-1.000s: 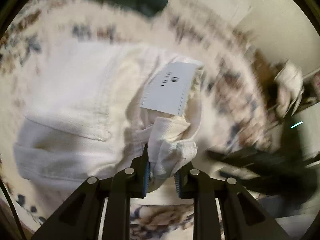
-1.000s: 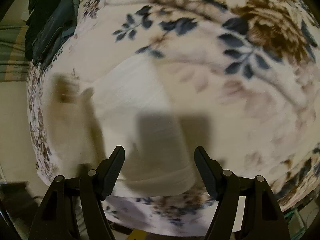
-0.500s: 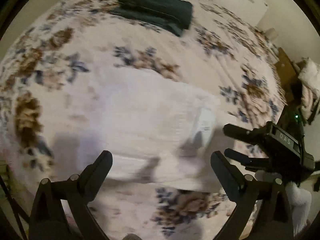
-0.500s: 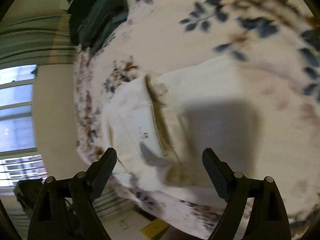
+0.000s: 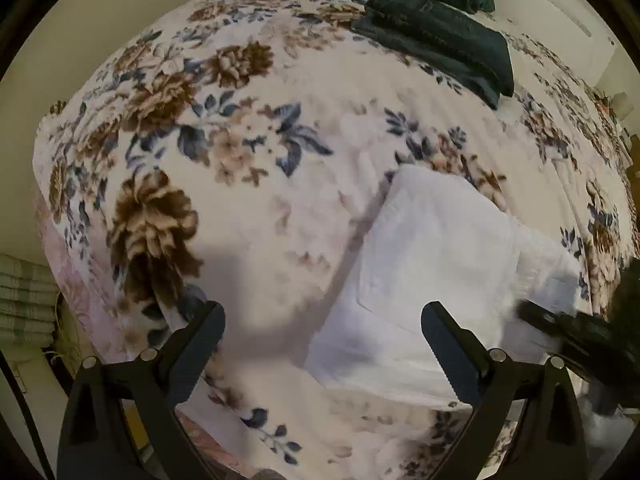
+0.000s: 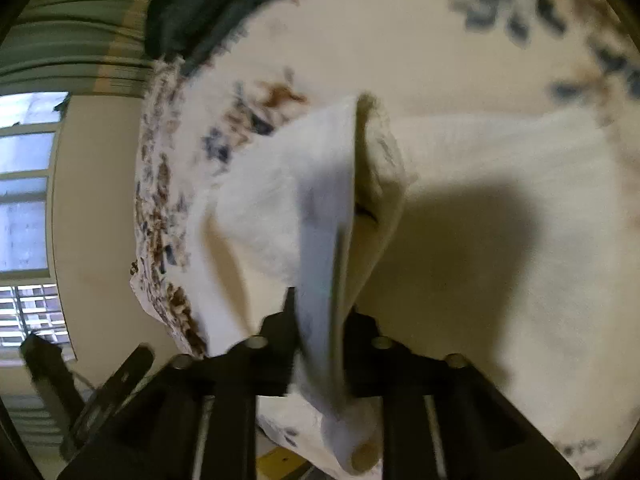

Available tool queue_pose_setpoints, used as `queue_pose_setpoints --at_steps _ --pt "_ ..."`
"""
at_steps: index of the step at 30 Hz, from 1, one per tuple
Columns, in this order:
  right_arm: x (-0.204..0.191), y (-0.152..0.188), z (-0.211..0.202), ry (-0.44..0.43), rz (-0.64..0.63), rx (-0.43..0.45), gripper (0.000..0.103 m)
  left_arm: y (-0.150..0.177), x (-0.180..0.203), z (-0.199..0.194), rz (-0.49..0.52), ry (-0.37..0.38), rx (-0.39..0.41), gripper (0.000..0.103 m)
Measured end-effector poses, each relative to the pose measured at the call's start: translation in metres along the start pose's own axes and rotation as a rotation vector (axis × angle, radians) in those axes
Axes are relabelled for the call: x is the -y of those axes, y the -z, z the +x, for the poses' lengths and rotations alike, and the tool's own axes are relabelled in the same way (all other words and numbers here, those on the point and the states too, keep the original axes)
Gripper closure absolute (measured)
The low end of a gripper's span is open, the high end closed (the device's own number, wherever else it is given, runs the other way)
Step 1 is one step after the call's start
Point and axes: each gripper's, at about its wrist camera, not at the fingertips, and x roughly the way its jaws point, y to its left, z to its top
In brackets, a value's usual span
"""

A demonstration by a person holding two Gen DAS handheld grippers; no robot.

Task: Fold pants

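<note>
The white pants (image 5: 436,256) are lying part-folded on the floral bedspread (image 5: 224,152), toward the near edge of the bed, with a stack of dark green folded clothes (image 5: 436,36) well apart at the far side; the right gripper (image 6: 320,312) is closing its jaws on a bunched edge of the pants, and in its own view the cloth, with a stiff pale tag (image 6: 332,216) among it, is standing up between the pads and spilling out below them, so the grip is looking made or all but made; the left gripper (image 5: 320,332) is hanging above the bedspread with its jaws spread wide and nothing between them, the nearest corner of the pants lying just under its right-hand finger. The step in hand is probably carrying that pinched edge over the rest of the garment; to do it well, the right hand is best lifting only enough for the cloth to clear itself, then travelling flat across so the fold line is forming straight; since the bite is looking thick and lumpy, a layer could be slipping out, so a slow pull is wiser; the free left gripper could be pinning or taking the opposite corner, keeping the lower layer from dragging along; the tag is better ending up tucked inside the fold.
</note>
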Motion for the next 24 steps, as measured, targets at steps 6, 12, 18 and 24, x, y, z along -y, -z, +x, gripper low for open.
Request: queue_pose_setpoints --at_steps 6,12,18,24 --pt "0.038 0.025 -0.104 0.080 0.076 0.157 0.089 -0.016 0.014 -0.009 0.026 0.071 0.014 0.003" --pt "0.128 0.037 -0.126 0.160 0.274 0.156 0.089 -0.034 0.057 0.016 0.072 0.158 -0.029 0.003" --pt "0.164 0.031 -0.116 0.112 0.359 0.147 0.055 -0.059 0.110 0.076 0.129 0.242 -0.128 0.003" --pt "0.183 0.016 -0.121 0.051 0.434 0.220 0.025 -0.077 0.147 0.133 0.216 0.314 -0.248 0.004"
